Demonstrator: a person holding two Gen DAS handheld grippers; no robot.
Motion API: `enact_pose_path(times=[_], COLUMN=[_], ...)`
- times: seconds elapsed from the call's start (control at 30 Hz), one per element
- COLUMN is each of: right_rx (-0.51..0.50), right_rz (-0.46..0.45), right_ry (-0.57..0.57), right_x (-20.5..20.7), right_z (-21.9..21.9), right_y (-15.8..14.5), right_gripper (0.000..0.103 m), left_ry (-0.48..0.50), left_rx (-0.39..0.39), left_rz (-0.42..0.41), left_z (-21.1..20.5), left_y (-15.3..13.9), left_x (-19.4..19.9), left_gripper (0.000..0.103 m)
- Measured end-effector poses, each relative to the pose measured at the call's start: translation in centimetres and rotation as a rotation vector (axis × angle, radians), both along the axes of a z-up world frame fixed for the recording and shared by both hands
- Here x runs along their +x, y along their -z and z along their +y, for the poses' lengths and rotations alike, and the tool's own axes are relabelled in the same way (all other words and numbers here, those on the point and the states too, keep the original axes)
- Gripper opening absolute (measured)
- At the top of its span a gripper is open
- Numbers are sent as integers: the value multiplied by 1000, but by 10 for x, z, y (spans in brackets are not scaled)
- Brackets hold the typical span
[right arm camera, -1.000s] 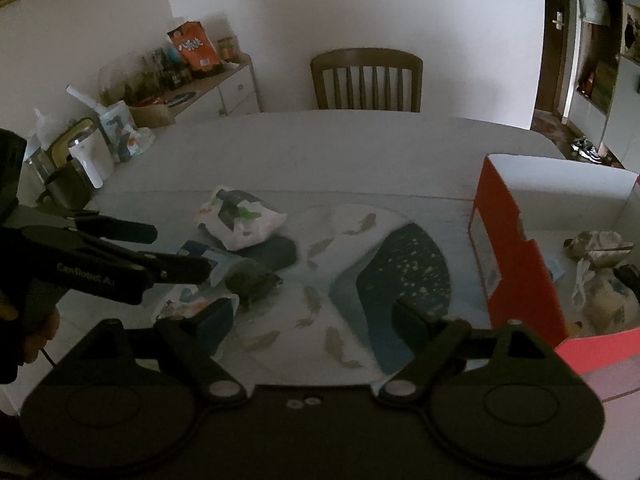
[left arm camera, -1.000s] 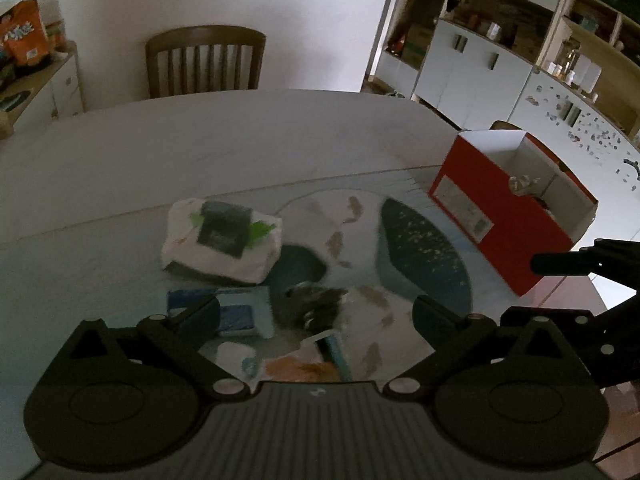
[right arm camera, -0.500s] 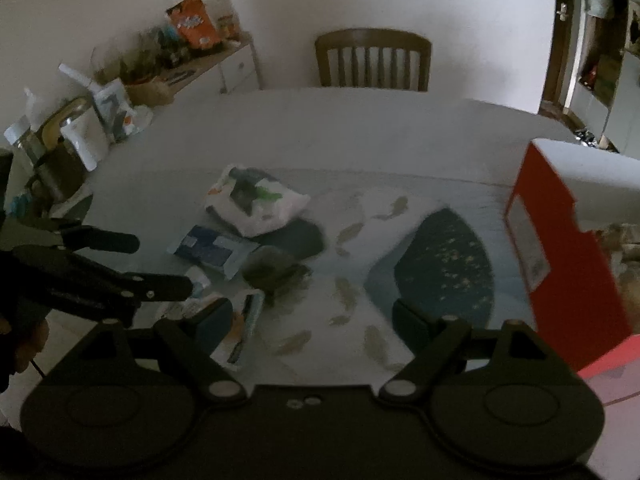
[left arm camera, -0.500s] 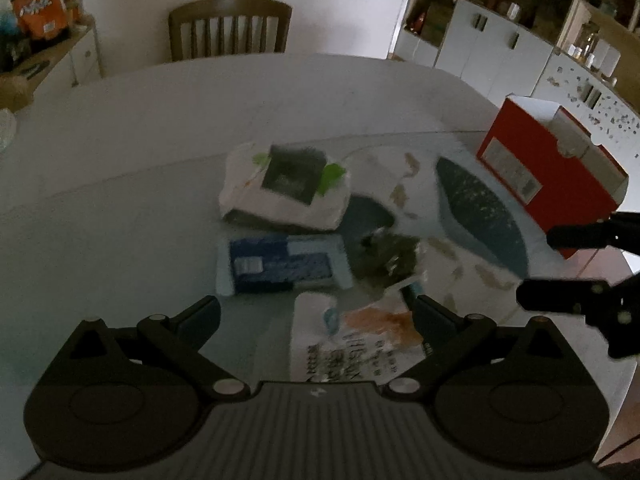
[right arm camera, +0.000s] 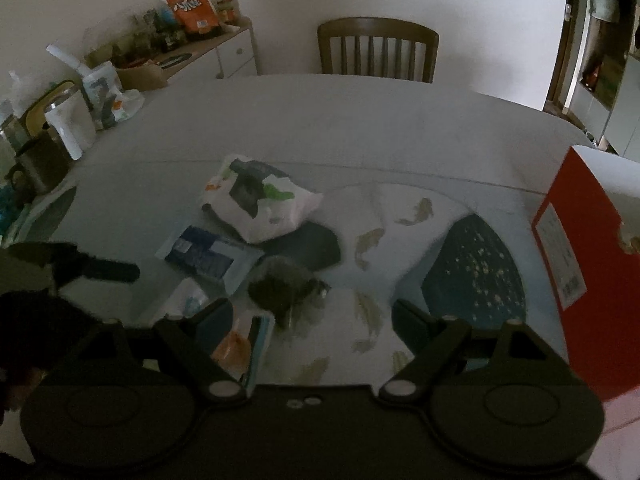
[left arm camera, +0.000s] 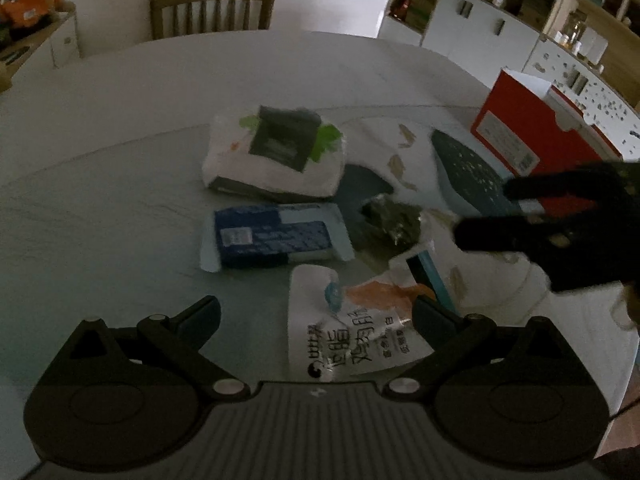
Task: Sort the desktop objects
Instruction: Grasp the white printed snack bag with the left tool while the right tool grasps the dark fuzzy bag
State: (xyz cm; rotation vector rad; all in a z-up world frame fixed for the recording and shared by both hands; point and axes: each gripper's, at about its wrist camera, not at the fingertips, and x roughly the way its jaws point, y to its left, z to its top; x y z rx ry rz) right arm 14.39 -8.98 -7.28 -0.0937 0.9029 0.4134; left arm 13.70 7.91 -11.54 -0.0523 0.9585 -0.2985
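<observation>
Left gripper [left arm camera: 316,312] jaws spread wide, nothing between them, hovering over the white snack packet [left arm camera: 352,332] at the near edge of the table [left arm camera: 120,92]. Right gripper [right arm camera: 312,316] also spread and empty, above the dark crumpled wrapper [right arm camera: 286,284] (blurred, can't tell what it is).

Items lie in one cluster left of the fish-print mat [left arm camera: 404,160]: tissue pack [left arm camera: 276,156] farthest, blue packet [left arm camera: 276,236] just in front of it, snack packet nearest. Dark wrapper sits just right of the blue packet, on the mat's edge.

Red box [right arm camera: 580,280] stands open at the right side of the table, well apart from the cluster. Wooden chair [right arm camera: 378,50] at the far side.
</observation>
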Motion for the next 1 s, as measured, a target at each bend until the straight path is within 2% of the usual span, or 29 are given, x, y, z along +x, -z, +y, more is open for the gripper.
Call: enact_pose_path(times=[0.37, 0.43, 0.57, 0.67, 0.77, 0.83, 0.97, 1.0], right_rx=[-22, -34, -39, -38, -32, -29, -27, -26], right_rz=[44, 51, 66, 78, 87, 97, 98, 96], right_ry=[-13, -12, -10, -15, -17, -19, -20, -20], right_x=[28, 32, 36, 37, 38, 38, 37, 37], right_z=[25, 27, 31, 32, 32, 32, 31, 30], right_y=[23, 28, 35, 38, 40, 41, 41, 40], right_gripper=[85, 85, 84, 83, 77, 69, 64, 59], left_ry=[61, 66, 78, 88, 86, 84, 84, 83], left_rx=[34, 45, 66, 68, 67, 64, 60, 56], left_rz=[-41, -57, -89, -102, -107, -112, -114, -115], left_z=[-21, -23, -28, -29, -30, -30, -29, -29], left_y=[14, 14, 13, 13, 14, 14, 14, 14], left_x=[-2, -2, -3, -6, -6, -7, -7, -7], left_gripper=[100, 98, 83, 78, 78, 78, 77, 77])
